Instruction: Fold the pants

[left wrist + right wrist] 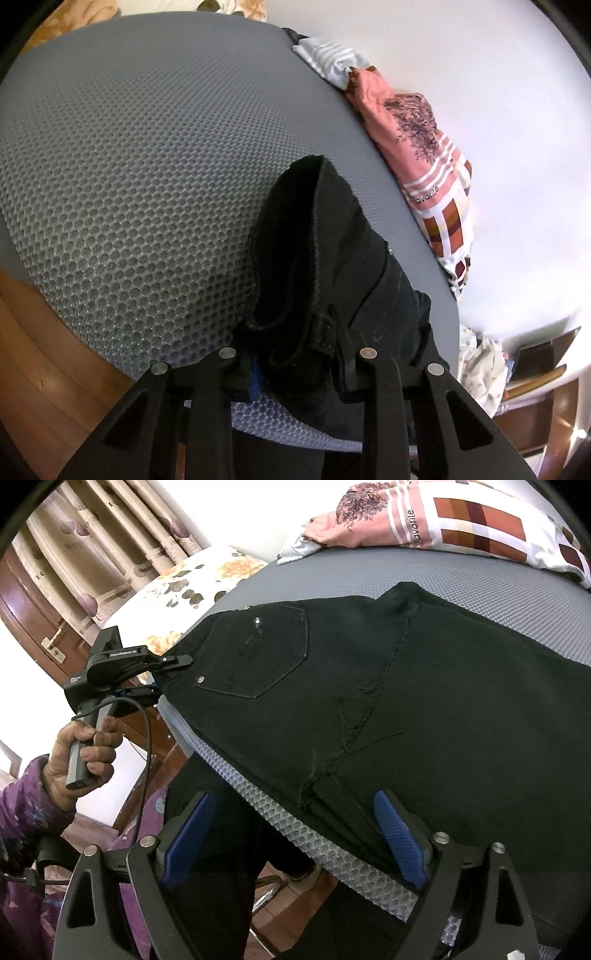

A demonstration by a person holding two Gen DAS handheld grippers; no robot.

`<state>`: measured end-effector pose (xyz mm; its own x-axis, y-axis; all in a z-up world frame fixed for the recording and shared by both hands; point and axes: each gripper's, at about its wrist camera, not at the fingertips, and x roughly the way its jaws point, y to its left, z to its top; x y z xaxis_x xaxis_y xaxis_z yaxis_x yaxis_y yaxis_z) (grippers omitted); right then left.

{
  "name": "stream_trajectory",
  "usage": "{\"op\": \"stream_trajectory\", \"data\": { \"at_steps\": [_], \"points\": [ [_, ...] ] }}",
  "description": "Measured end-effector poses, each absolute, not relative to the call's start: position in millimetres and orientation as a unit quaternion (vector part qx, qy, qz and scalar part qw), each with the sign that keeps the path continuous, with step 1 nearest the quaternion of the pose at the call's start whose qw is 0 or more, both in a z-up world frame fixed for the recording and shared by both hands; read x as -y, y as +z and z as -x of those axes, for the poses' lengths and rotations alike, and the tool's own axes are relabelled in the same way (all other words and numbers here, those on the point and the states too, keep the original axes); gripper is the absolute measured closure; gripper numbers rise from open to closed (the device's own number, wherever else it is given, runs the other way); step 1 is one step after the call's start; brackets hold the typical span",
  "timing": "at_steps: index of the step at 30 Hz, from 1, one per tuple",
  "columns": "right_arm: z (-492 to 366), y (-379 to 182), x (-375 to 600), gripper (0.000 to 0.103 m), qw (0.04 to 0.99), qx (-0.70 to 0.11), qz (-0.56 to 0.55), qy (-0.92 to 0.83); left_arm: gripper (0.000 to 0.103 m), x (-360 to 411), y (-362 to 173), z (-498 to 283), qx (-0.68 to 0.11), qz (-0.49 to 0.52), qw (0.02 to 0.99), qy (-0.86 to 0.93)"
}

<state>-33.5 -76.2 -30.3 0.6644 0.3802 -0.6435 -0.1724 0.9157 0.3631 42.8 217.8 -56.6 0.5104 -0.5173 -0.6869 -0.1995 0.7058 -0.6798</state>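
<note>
— Both grippers were matte black, silver screw heads on their linkages, and the right gripper [291, 834] wore ribbed blue pads [397, 834]
— The left gripper [162, 675] carried white lettering and a black cable [146, 738]; the person's sleeve [26, 805] was purple, patterned

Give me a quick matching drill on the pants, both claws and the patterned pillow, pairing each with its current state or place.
Things:
1. left claw
2. right claw
3. black pants
4. patterned pillow

States or places:
A. spread across the grey mesh mat
B. open at the mat's near edge, gripping nothing
C. at the mat's far edge, by the wall
D. shut on the waistband corner

Pairs: 1-D, 2-B, 3-A, 4-C
</note>
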Motion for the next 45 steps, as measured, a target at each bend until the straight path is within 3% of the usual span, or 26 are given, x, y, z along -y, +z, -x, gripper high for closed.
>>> {"op": "stream_trajectory", "data": {
  "at_steps": [7,18,28,45],
  "points": [
    [33,-31,83,0.017,0.900,-0.375,-0.153,0.162,0.075,-192,-18,-45,-0.457,0.324,0.819,-0.125],
    [43,-35,148,0.016,0.879,-0.322,-0.320,0.149,0.075,-152,32,-42,-0.430,0.287,0.841,-0.160],
    [54,-30,174,0.016,0.883,-0.301,-0.331,0.140,0.075,-57,80,-37,-0.406,0.249,0.845,-0.243],
    [88,-28,212,0.016,0.902,-0.293,-0.293,0.124,0.075,117,67,-30,-0.455,0.188,0.787,-0.372]
  ]
}}
